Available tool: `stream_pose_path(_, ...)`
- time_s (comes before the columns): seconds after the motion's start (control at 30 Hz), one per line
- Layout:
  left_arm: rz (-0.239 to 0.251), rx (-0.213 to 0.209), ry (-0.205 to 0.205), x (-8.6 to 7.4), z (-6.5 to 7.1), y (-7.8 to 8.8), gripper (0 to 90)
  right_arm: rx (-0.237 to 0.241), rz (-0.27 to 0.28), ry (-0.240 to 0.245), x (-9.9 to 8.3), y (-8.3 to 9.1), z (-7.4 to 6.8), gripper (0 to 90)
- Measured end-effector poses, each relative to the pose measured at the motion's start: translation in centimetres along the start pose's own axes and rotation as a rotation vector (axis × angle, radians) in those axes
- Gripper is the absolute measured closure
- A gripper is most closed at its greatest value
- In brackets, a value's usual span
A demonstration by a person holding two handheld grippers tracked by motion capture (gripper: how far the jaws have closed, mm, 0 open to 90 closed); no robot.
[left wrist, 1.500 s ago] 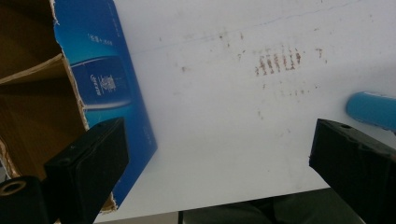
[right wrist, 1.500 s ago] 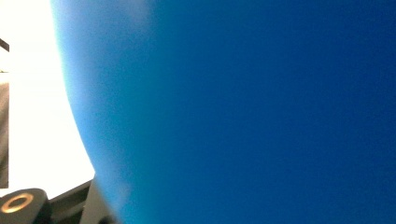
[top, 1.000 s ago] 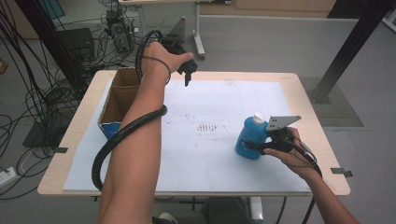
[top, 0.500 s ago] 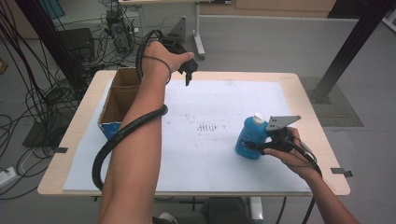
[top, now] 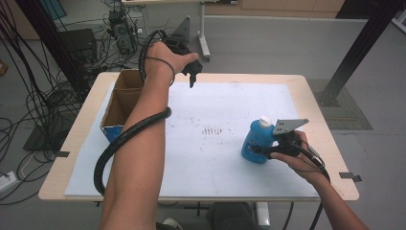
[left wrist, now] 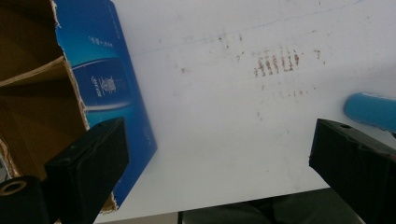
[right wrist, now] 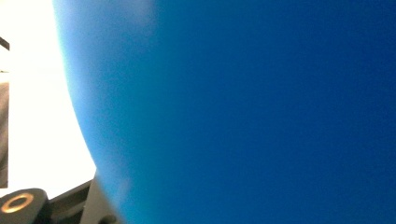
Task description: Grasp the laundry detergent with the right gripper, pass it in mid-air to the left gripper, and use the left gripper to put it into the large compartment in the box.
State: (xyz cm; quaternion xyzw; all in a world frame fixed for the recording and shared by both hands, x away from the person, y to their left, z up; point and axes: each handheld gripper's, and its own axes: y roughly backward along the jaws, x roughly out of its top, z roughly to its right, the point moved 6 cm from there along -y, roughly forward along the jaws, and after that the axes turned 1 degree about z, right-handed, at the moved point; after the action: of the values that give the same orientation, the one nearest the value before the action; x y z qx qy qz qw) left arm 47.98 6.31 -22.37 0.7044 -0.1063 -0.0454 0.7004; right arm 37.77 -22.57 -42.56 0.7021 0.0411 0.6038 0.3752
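My right hand-held gripper [top: 266,149] pinches the upright blue bottle [top: 256,141]; the cardboard box [top: 116,103] lies far left (nearer my spread left hand-held gripper [top: 192,76]).

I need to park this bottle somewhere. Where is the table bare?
The white sheet is bare between the cardboard box and the blue bottle, and along its far edge. The left edge is crowded by the box.

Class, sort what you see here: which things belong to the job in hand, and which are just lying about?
In the job:
- blue bottle, upright on the white sheet, gripped by the right claw
- open cardboard box at the table's left edge
- left claw, jaws apart, raised over the far edge

Lying about:
- cables on the floor
- computer case
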Motion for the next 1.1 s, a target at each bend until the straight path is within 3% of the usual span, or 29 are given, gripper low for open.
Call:
stream_pose_path(0.6,-0.009,0.010,0.000,0.06,-0.33,-0.35,5.5,0.000,0.002,0.006,0.01,0.00,-0.01,44.7)
stream_pose_path(1.1,0.001,-0.018,-0.041,-0.14,-0.19,-0.46,5.7,-0.001,-0.007,-0.013,0.12,-0.02,0.05,44.6)
